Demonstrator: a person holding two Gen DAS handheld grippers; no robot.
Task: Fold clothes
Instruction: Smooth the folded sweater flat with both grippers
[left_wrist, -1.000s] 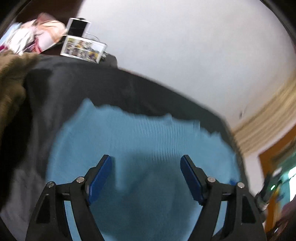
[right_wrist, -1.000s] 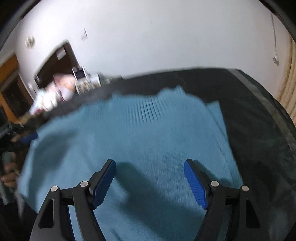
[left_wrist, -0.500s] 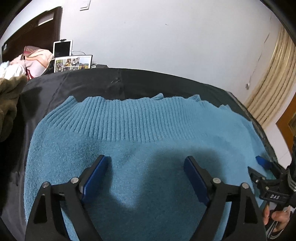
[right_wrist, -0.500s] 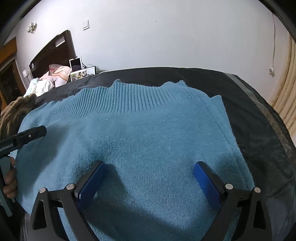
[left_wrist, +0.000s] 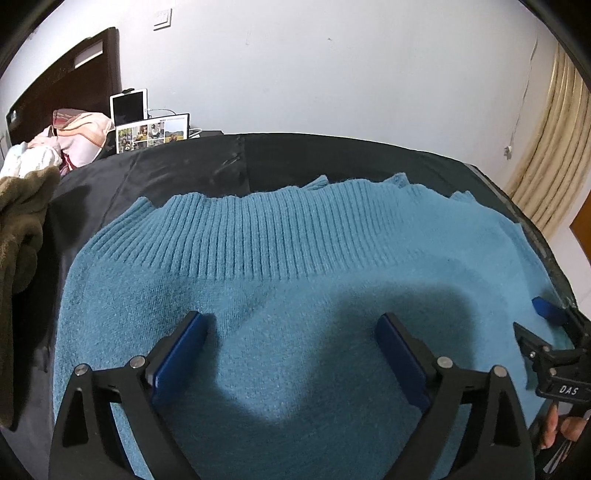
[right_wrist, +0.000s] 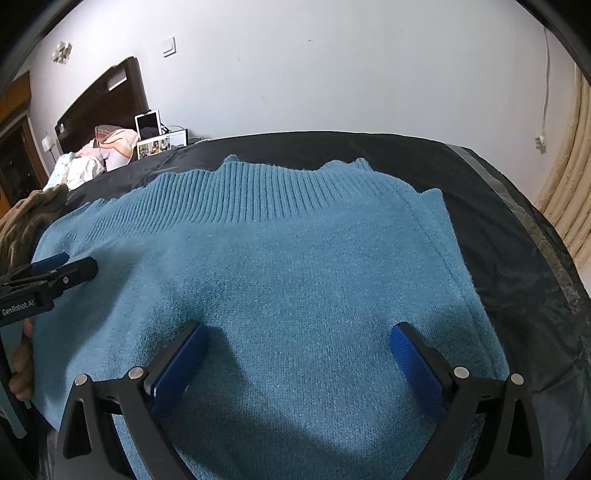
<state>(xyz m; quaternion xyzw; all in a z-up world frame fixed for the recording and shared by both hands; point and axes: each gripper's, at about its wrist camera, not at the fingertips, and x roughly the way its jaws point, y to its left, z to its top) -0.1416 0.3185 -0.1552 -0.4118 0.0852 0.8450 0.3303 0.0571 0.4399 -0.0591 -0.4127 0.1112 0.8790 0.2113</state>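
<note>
A: Where is your garment?

B: Your blue sweater (left_wrist: 295, 295) lies spread flat on the dark sheet (left_wrist: 332, 158) that covers the bed. Its ribbed hem band (left_wrist: 266, 240) is at the far side from you, with small flaps of knit poking out past the band's edge. The cloth fills most of both wrist views.

A: State of your left gripper?

B: Your left gripper (left_wrist: 291, 345) stands wide over the middle of the sweater. Its jaws have just been opening, and nothing is caught between the blue pads (left_wrist: 181, 354); only flat knit shows in the gap, under their shadow.

A: And your right?

B: Your right gripper (right_wrist: 297, 356) is spread just as wide, nearer the sweater's right edge and side seam (right_wrist: 454, 266). Its jaws opened within the last second and now grip nothing. Whether the tips touch the cloth, I cannot tell.

A: Anything beside the work area?

B: An olive-brown garment (left_wrist: 18, 229) is heaped at the left edge of the sheet. Beyond it: pink bedding (left_wrist: 81, 136), a photo print (left_wrist: 153, 133), a tablet (left_wrist: 129, 107).
</note>
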